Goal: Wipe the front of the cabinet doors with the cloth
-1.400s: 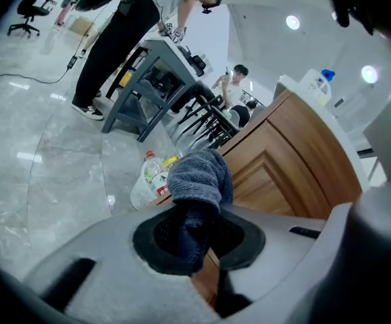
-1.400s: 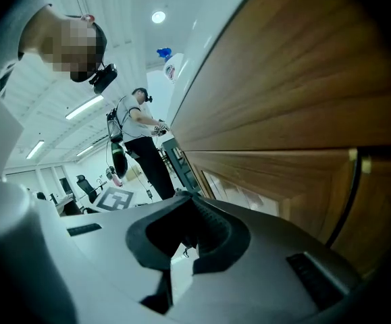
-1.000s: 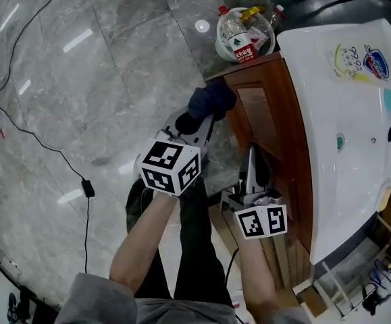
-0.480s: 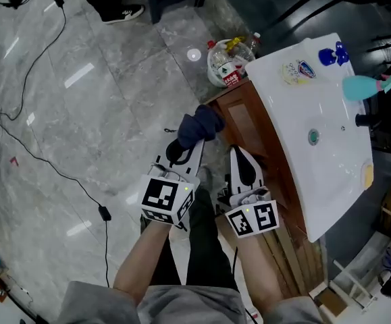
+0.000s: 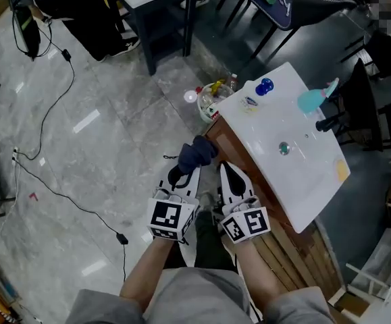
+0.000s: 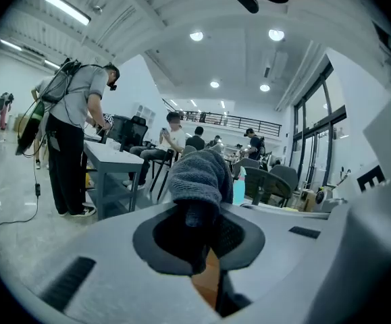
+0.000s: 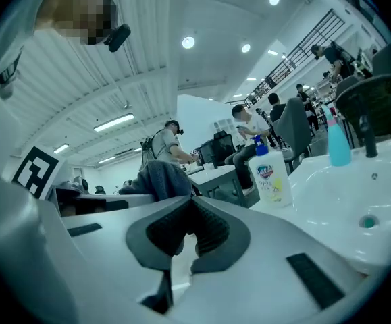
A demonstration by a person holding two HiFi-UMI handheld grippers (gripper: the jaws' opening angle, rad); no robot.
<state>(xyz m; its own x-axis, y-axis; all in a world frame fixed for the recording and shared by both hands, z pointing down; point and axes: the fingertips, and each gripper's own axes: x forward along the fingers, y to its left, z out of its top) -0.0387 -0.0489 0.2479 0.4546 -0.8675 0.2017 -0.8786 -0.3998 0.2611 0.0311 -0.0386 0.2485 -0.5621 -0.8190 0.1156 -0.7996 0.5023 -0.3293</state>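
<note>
A dark blue cloth (image 5: 196, 152) bunches out of my left gripper (image 5: 190, 163), which is shut on it. The cloth hangs at the near left corner of the brown wooden cabinet (image 5: 233, 142), just under the white sink top (image 5: 283, 174); I cannot tell whether it touches the wood. In the left gripper view the cloth (image 6: 198, 178) rises above my left gripper (image 6: 200, 229). My right gripper (image 5: 225, 167) sits beside the left one against the cabinet front, jaws together and holding nothing. In the right gripper view, the right gripper (image 7: 185, 238) has the cloth (image 7: 160, 178) beyond its jaws.
A soap bottle (image 7: 271, 175), a blue bottle (image 5: 265, 85) and a teal spray bottle (image 5: 313, 100) stand on the sink top. A bin of empty bottles (image 5: 210, 98) sits on the grey floor past the cabinet. Cables (image 5: 53, 181) trail at left. Tables, chairs and people stand beyond.
The head view has lifted and widened, so the room shows. Both grippers now sit lower and closer together, still at the cabinet's corner, and the left one keeps the cloth.
</note>
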